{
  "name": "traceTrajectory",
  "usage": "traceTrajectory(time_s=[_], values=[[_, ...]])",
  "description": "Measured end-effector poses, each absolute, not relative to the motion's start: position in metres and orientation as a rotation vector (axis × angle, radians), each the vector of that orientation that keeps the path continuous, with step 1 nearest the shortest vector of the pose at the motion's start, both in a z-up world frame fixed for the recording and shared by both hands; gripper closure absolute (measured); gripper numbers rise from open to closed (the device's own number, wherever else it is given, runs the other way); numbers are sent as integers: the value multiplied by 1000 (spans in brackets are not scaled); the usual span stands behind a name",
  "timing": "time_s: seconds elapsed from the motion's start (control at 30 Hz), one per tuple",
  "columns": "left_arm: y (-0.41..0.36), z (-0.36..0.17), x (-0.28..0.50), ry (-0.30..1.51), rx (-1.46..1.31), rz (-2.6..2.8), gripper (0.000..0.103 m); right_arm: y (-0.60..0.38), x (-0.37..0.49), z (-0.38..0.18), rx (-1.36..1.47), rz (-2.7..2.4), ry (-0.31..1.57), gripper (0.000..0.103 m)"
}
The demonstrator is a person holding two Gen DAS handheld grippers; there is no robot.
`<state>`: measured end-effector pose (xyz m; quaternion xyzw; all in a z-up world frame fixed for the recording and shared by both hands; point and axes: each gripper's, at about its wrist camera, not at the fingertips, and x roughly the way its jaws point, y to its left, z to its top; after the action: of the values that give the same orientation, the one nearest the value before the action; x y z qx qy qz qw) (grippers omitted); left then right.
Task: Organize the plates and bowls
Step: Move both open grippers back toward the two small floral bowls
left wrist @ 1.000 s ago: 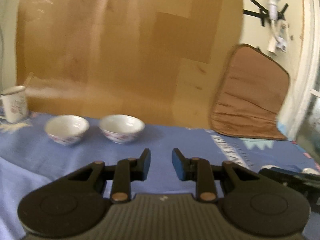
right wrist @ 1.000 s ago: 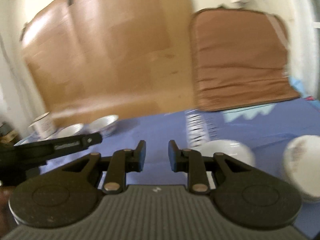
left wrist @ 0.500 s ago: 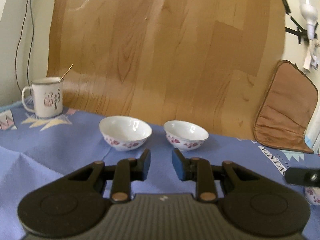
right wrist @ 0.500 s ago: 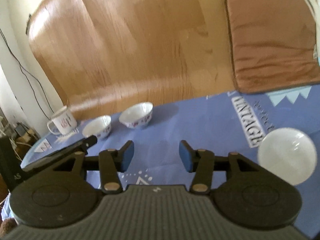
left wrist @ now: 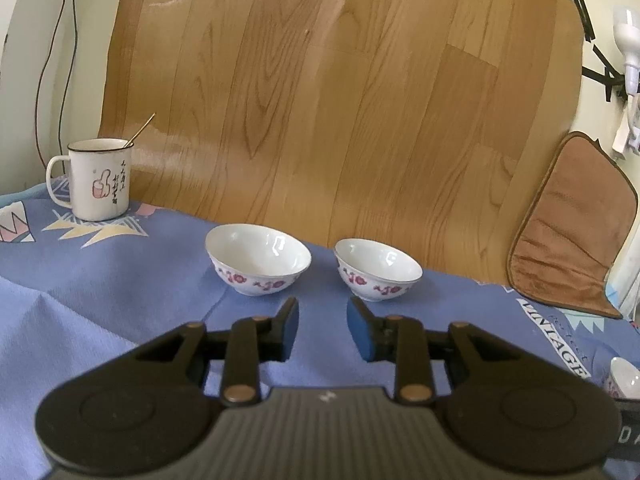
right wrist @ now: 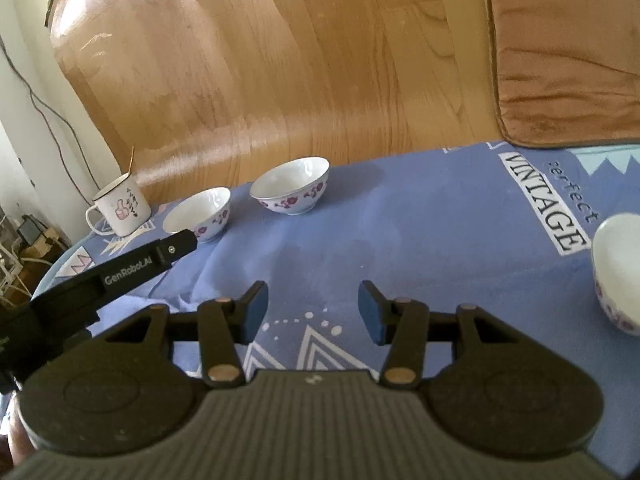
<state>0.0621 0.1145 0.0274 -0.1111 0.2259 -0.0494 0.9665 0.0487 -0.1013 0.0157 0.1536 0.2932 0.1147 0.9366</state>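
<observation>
Two white bowls with red flowers stand side by side on the blue cloth: the left bowl (left wrist: 258,265) (right wrist: 199,216) and the right bowl (left wrist: 377,269) (right wrist: 291,186). My left gripper (left wrist: 322,328) hovers just in front of them, aimed at the gap between the two; its jaws are opening and nothing is between them. My right gripper (right wrist: 312,312) is open and empty over bare cloth, well short of the bowls. A third white bowl (right wrist: 618,268) (left wrist: 624,378) sits at the right edge. The left gripper's finger (right wrist: 160,258) reaches in from the left in the right wrist view.
A white enamel mug (left wrist: 98,184) (right wrist: 120,208) with a spoon stands at the far left. A wooden board (left wrist: 340,100) leans behind the table, with a brown cushion (left wrist: 572,224) to its right. The tablecloth (right wrist: 420,220) carries printed lettering on the right.
Both views swung left, bringing the two bowls and the mug toward the centre. My right gripper's jaws widened. My left gripper's jaws parted slightly. A plate seen at right earlier left the right wrist view.
</observation>
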Motion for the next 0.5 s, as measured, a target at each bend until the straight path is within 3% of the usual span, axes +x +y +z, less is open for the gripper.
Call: traceTrajectory(time_s=[0.33, 0.5], values=[[119, 24, 66, 474, -246, -84, 68, -100, 48, 13, 316, 254, 606, 52], [121, 24, 67, 479, -255, -74, 68, -98, 51, 13, 315, 273, 620, 62]])
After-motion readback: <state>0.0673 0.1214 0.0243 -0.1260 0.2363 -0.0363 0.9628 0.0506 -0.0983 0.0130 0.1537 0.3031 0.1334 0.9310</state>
